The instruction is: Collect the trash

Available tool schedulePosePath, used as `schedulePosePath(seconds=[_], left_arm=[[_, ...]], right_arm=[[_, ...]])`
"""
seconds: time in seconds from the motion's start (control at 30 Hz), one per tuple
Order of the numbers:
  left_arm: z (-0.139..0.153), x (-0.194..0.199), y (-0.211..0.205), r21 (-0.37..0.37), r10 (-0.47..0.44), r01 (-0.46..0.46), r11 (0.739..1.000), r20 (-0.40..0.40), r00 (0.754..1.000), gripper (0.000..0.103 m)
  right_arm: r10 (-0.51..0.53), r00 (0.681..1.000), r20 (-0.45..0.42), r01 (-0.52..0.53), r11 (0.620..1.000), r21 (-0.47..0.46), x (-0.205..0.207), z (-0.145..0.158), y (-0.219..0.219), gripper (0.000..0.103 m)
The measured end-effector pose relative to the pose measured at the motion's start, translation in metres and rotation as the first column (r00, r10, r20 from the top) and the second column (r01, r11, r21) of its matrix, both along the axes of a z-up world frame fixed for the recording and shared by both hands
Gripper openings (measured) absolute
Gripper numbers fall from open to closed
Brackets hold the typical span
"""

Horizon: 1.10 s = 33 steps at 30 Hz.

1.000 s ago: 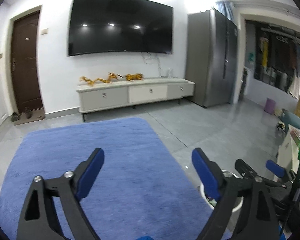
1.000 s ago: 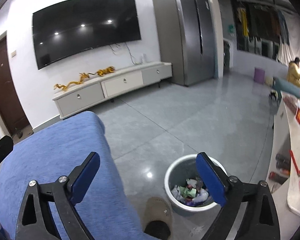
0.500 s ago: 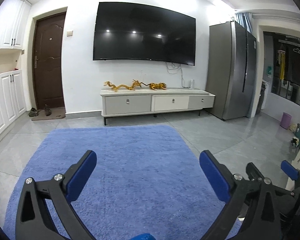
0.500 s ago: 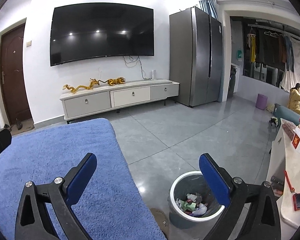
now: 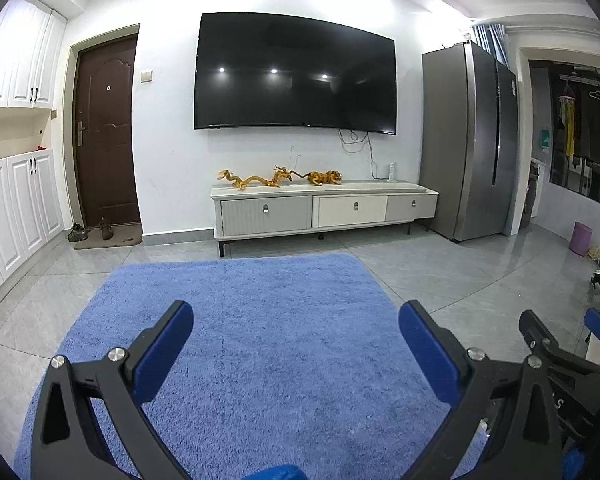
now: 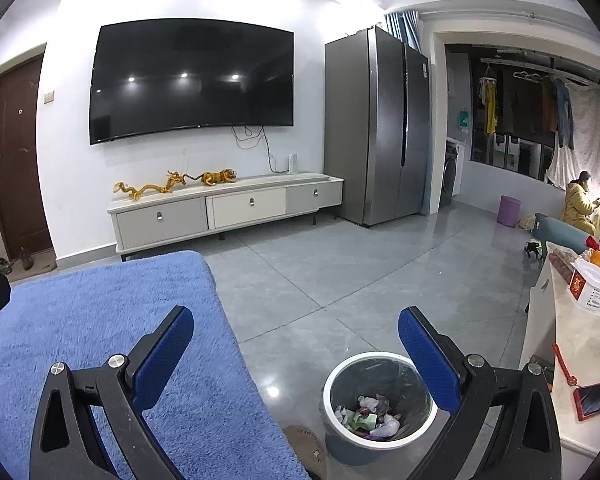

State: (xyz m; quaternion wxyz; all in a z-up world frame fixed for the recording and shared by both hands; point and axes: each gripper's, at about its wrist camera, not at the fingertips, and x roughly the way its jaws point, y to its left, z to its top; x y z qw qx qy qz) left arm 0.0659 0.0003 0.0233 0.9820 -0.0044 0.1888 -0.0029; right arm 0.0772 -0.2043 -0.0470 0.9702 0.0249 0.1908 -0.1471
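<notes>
My left gripper [image 5: 296,336] is open and empty, held above the blue rug [image 5: 260,320]. My right gripper [image 6: 296,336] is open and empty, held above the rug's right edge [image 6: 100,320]. A grey trash bin [image 6: 376,396] with a white rim stands on the tile floor under the right gripper's right finger; crumpled trash [image 6: 368,416] lies inside it. The right gripper also shows at the right edge of the left wrist view [image 5: 564,332]. I see no loose trash on the rug or floor.
A white TV cabinet [image 5: 324,208] with golden figurines stands under a wall TV [image 5: 296,76]. A steel fridge [image 6: 380,128] is to its right. A pale table [image 6: 580,344] with a red phone, a box and oranges is at right. A person [image 6: 580,200] sits far right.
Both grippers have tilted upward and levelled out, so more wall and ceiling shows. The bin sits lower in the right wrist view. Both grippers stayed open and empty.
</notes>
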Motion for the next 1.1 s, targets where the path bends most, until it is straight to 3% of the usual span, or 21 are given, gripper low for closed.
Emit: schedulePosePath(seconds=[1.1], left_arm=[[-0.022,0.011,-0.01,0.021,-0.033,0.035,0.999,-0.056,0.998,0.103]], right_arm=[[-0.034,0.999,-0.004,0.034,0.999,-0.017,-0.003,-0.005,-0.011,0.103]])
